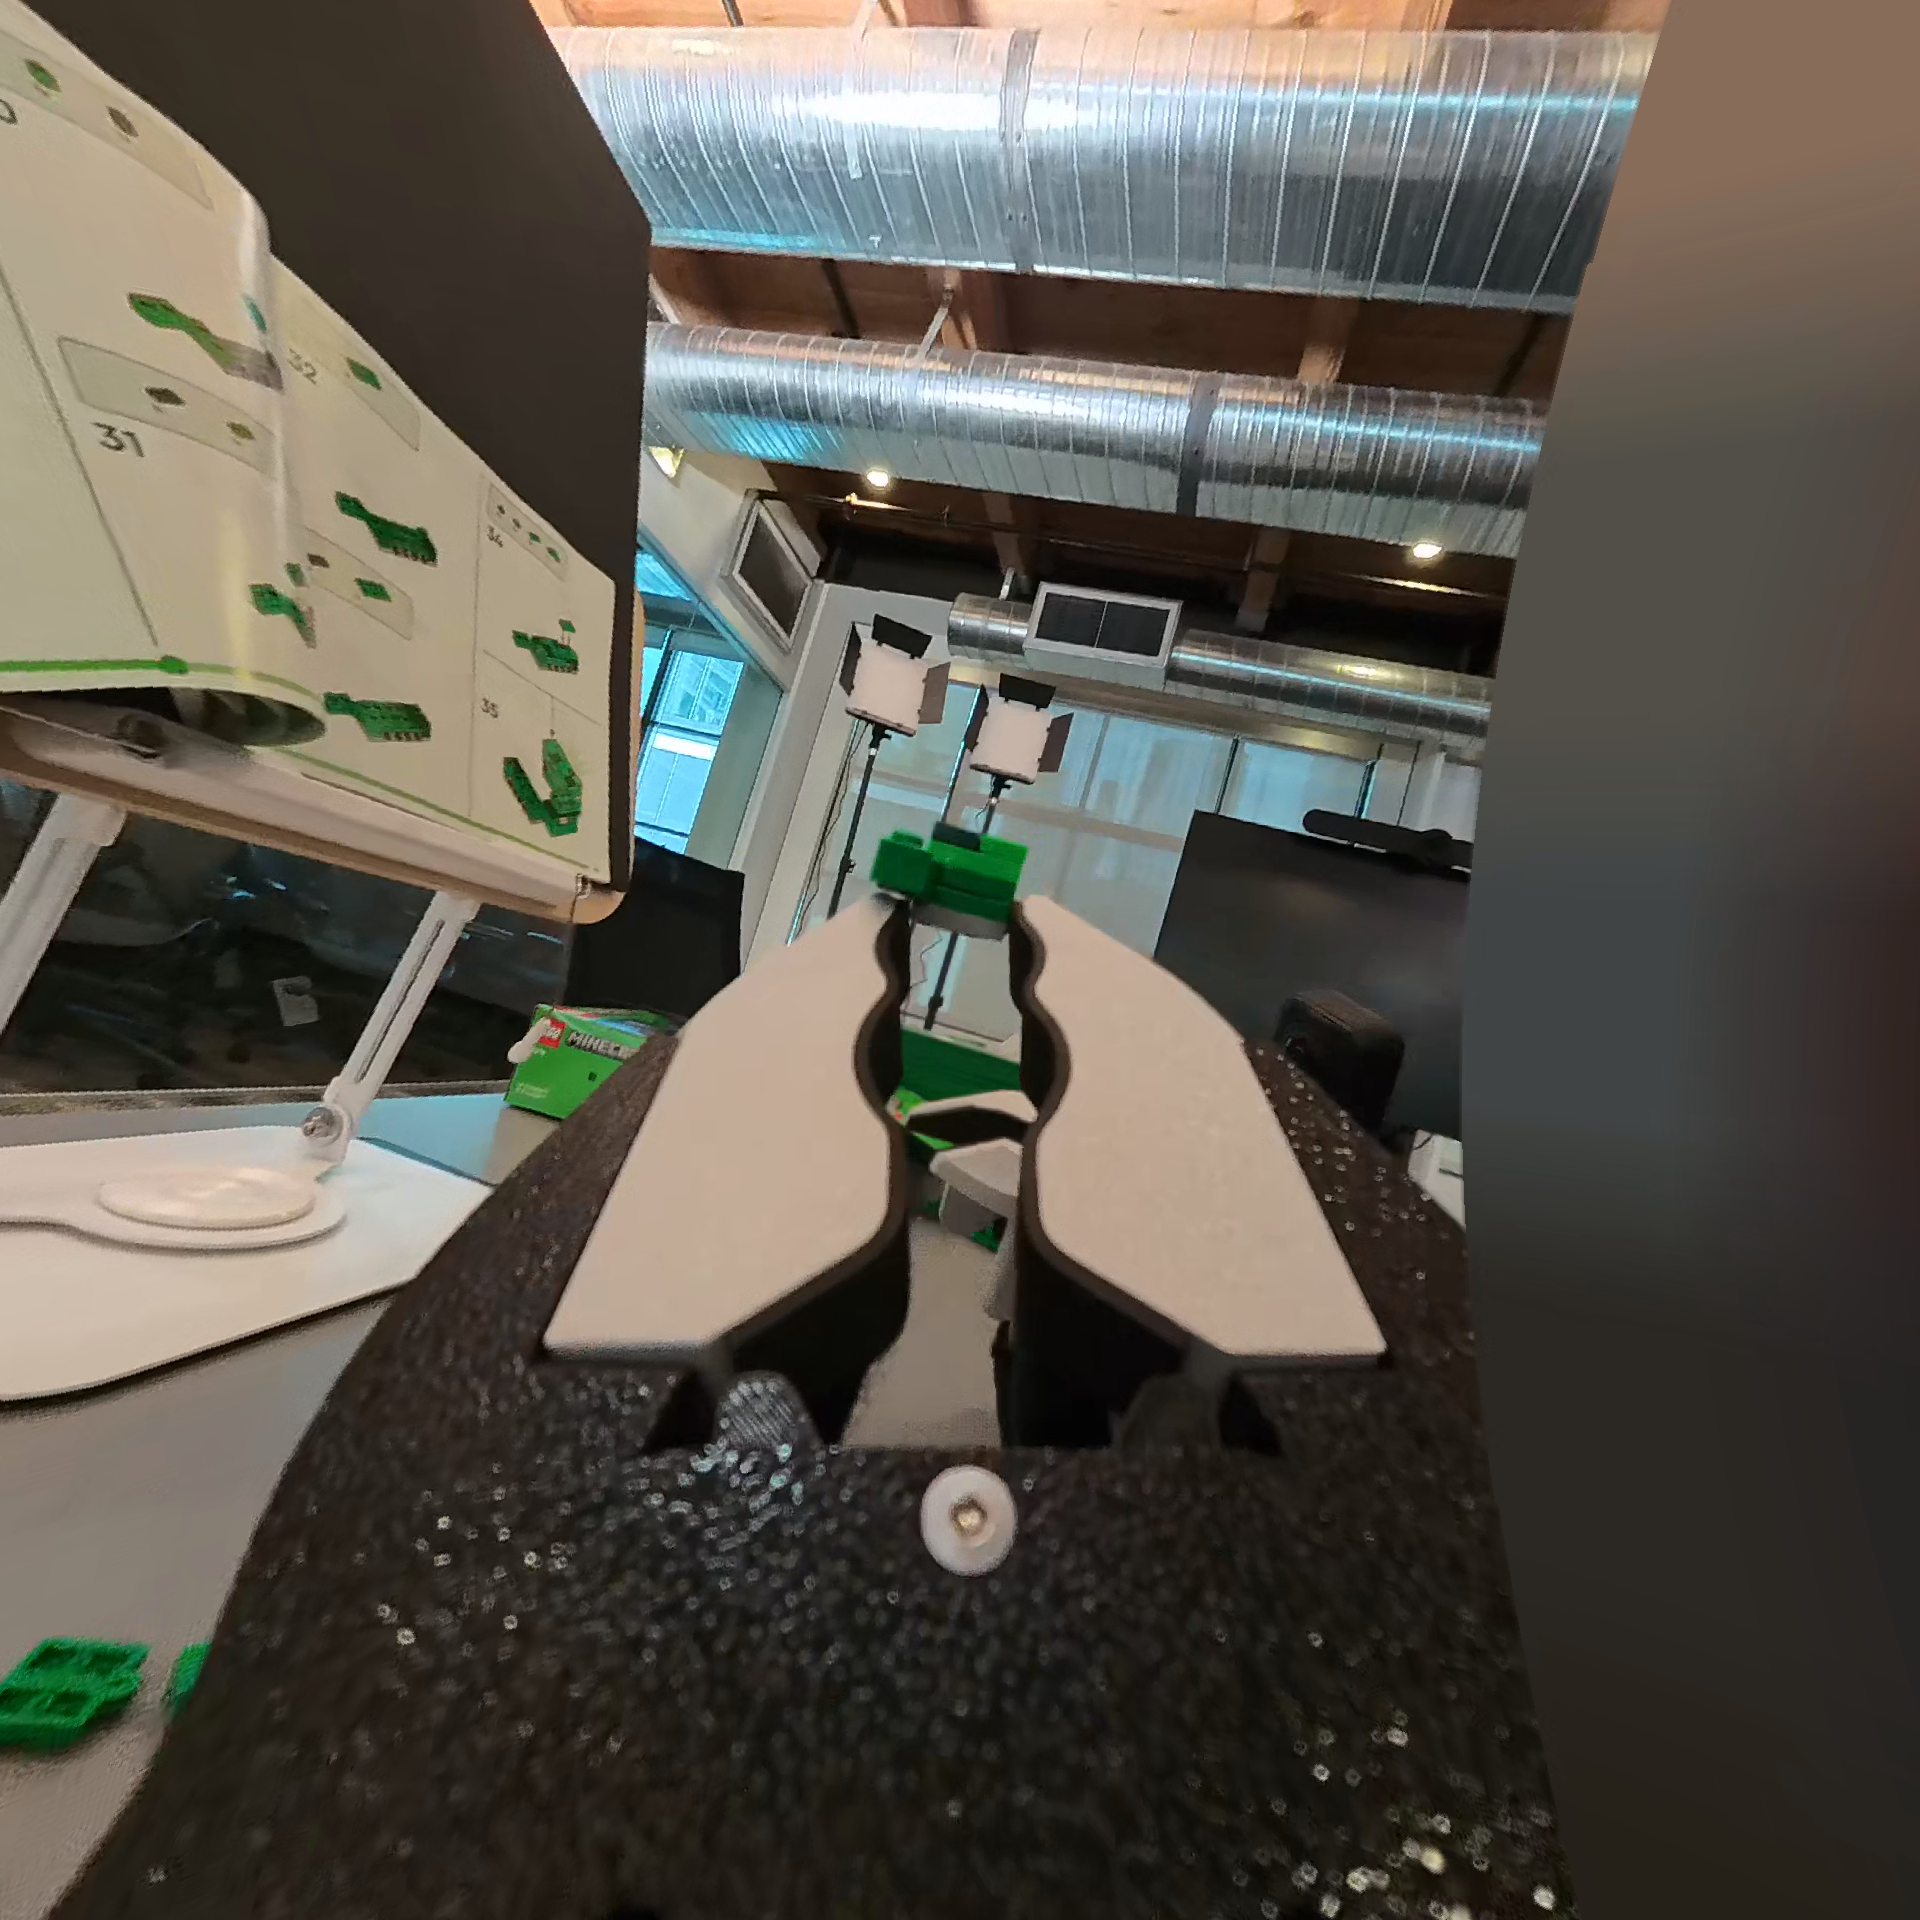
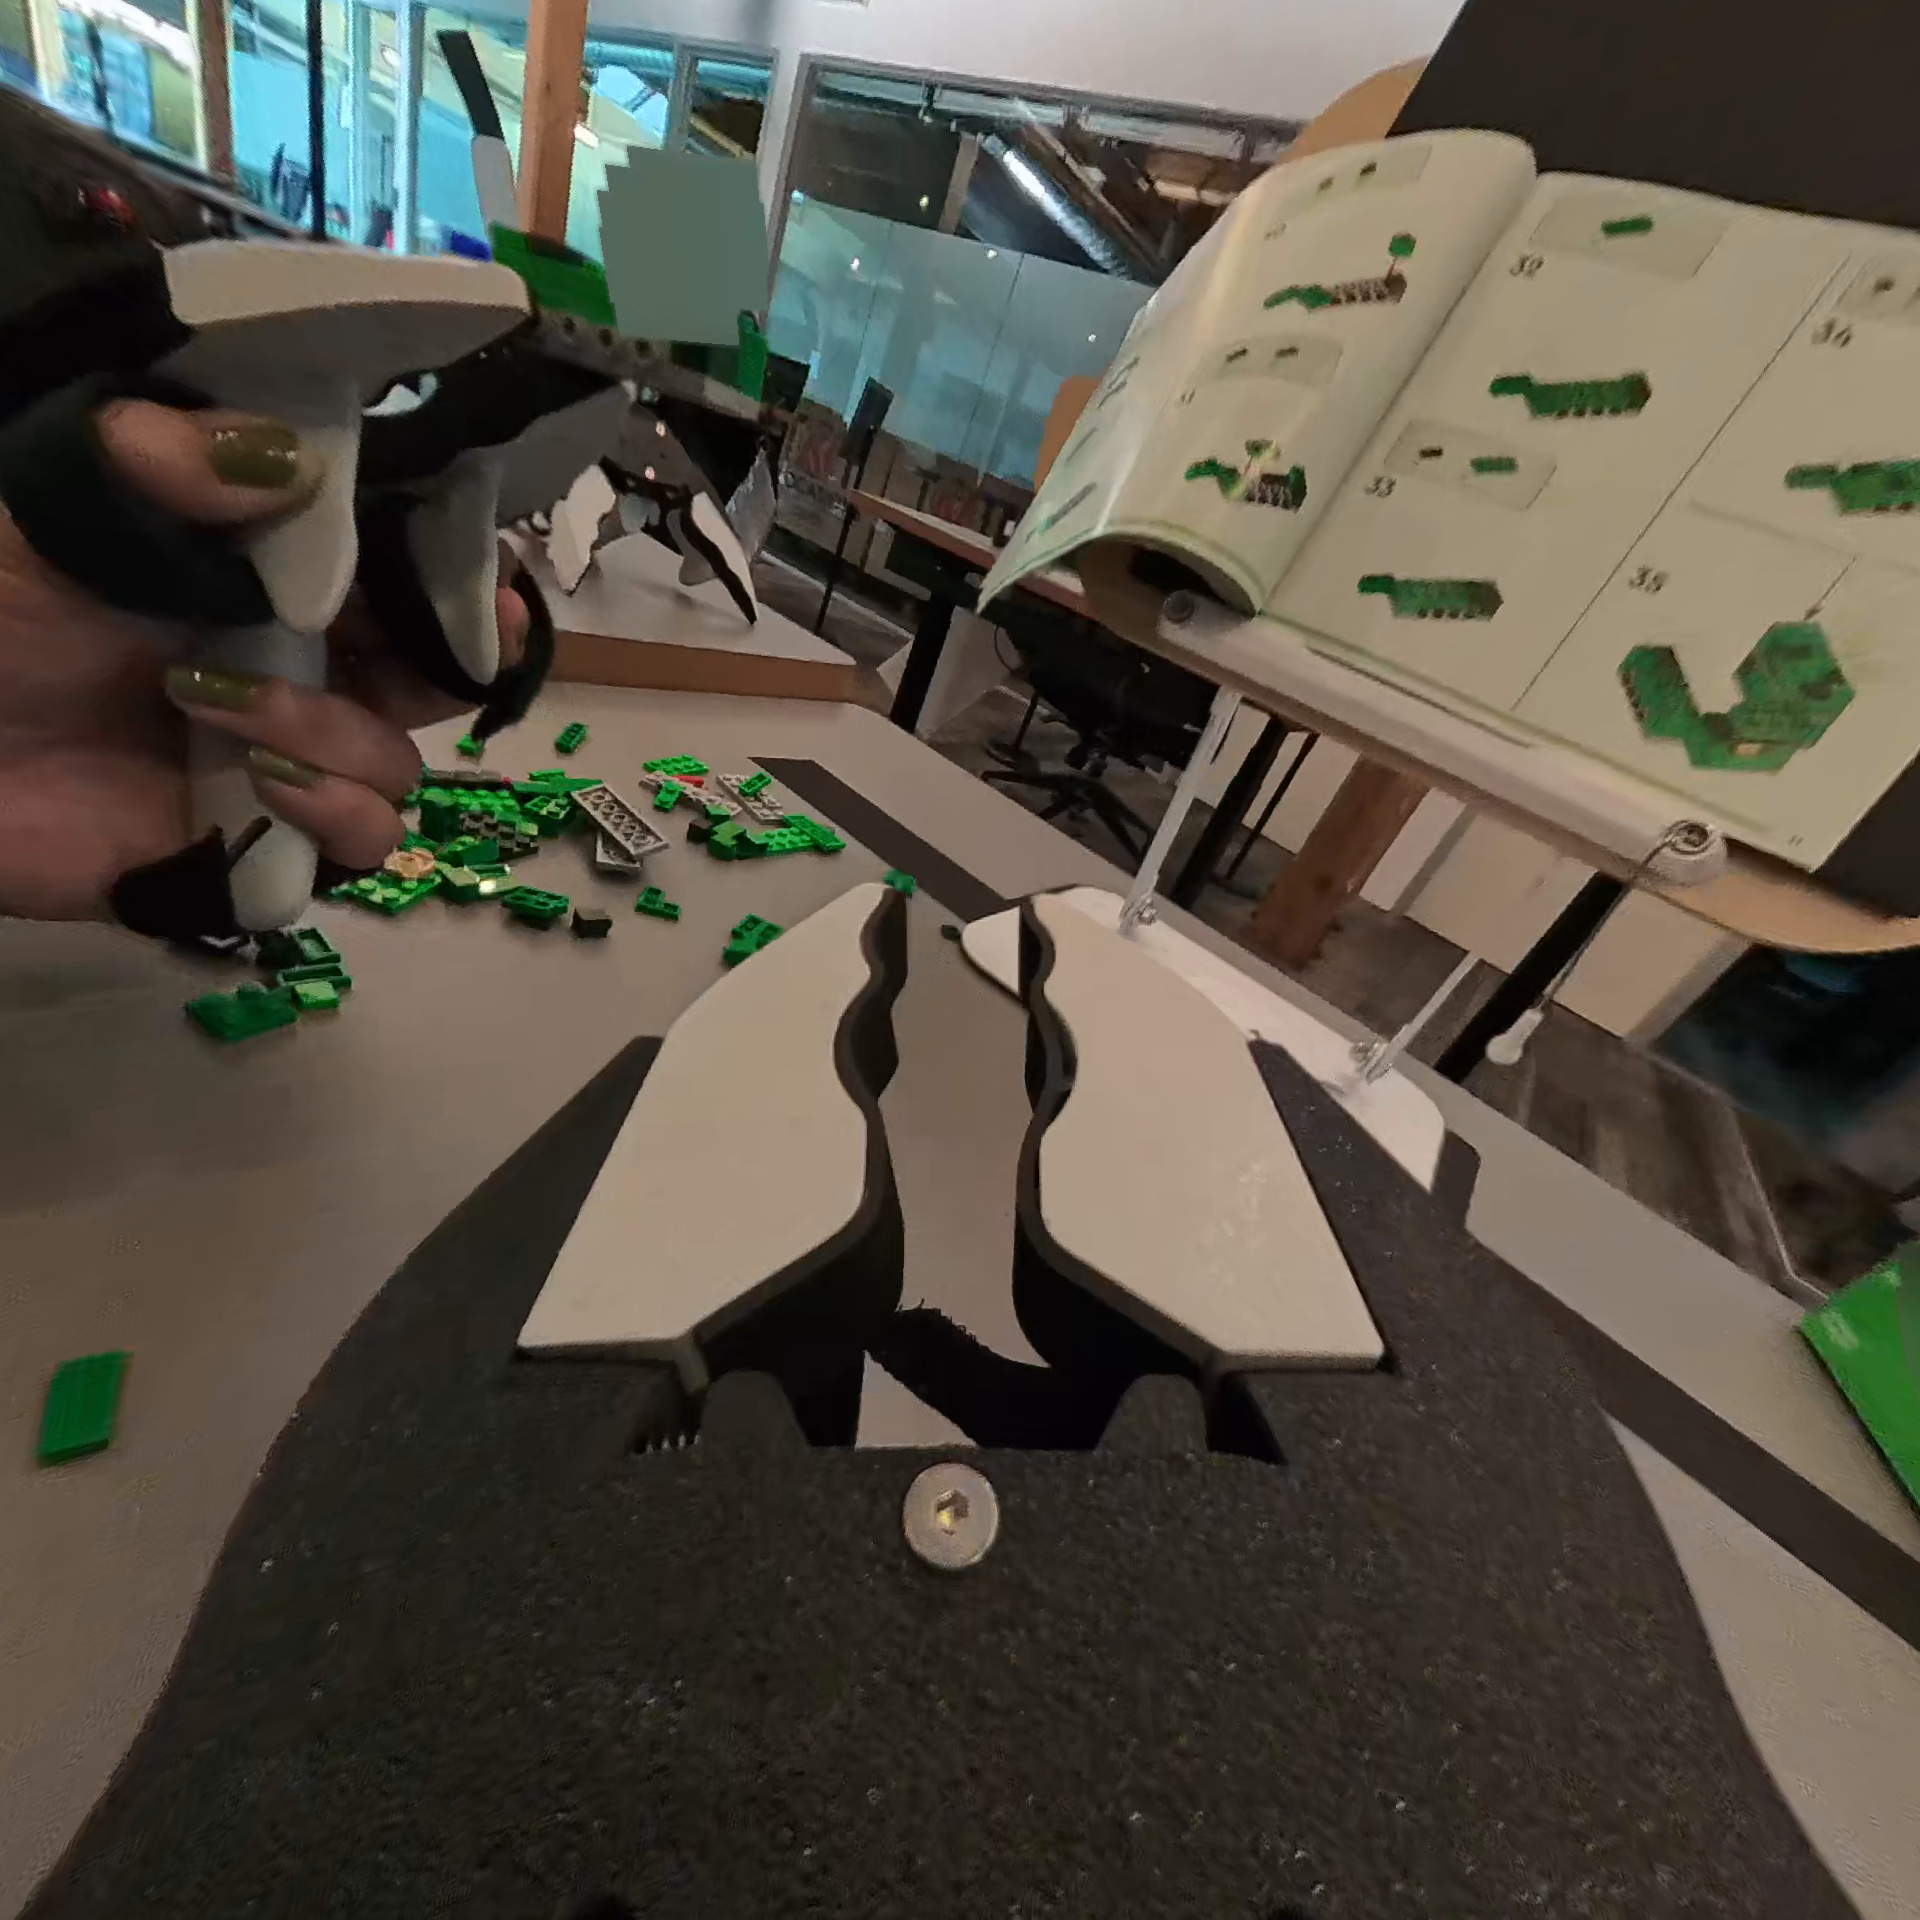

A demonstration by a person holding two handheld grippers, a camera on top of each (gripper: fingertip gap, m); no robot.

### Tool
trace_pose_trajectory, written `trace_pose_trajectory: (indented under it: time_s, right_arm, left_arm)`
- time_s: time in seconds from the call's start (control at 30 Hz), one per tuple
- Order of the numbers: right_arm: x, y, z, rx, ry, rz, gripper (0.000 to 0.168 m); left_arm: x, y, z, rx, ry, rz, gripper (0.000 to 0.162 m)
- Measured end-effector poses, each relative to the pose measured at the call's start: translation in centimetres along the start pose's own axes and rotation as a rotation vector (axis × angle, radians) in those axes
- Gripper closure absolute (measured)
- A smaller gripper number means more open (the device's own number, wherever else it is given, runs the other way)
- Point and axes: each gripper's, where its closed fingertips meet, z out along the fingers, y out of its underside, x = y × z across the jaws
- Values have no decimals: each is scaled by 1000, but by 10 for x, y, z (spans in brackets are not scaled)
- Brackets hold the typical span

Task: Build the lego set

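Note:
My left gripper [image 1: 953, 902] is raised off the table and shut on a green lego assembly [image 1: 951, 864] with a grey underside, pinched at the fingertips. In the right wrist view the left gripper [image 2: 540, 322] shows at upper left, held by a hand, with the green and grey assembly [image 2: 551, 272] at its tips. My right gripper [image 2: 958, 907] is low over the grey table [image 2: 312, 1122], its jaws slightly apart with nothing between them. A pile of loose green and grey lego pieces [image 2: 582, 831] lies on the table beyond it, to the left.
An open instruction booklet [image 2: 1558, 468] rests on a white stand [image 1: 208, 1205], seen too in the left wrist view [image 1: 260, 499]. A green lego box [image 1: 582, 1049] sits behind. A flat green piece [image 2: 83, 1408] lies at near left. Two green pieces [image 1: 68, 1694] lie below the left gripper. Left tips to right tips: about 12 cm. My right tips are roughly 15 cm from the flat green piece [image 2: 83, 1408].

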Motion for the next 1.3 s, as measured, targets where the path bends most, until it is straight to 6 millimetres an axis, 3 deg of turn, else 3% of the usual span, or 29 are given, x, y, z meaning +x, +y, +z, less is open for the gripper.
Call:
trace_pose_trajectory:
  time_s: [0.2,0.5,0.77,1.0,1.13,1.3]
  right_arm:
    - [-12,23,4,-41,-54,-60,150]
    - [-16,22,4,-15,-73,-87,154]
    - [-12,21,5,-1,-72,-62,157]
    - [-11,20,5,13,-65,-70,158]
    - [-13,19,4,21,-65,-107,160]
    - [-19,17,4,37,-83,-151,162]
  left_arm:
    - [-6,4,-4,-27,-26,14,145]
    - [-3,9,-2,-59,-16,24,145]
    - [-5,1,-9,-39,-33,51,145]
    - [0,-8,-20,0,-87,187,145]
    - [7,3,-25,6,-209,303,145]
    - [41,32,-18,-99,-153,333,145]
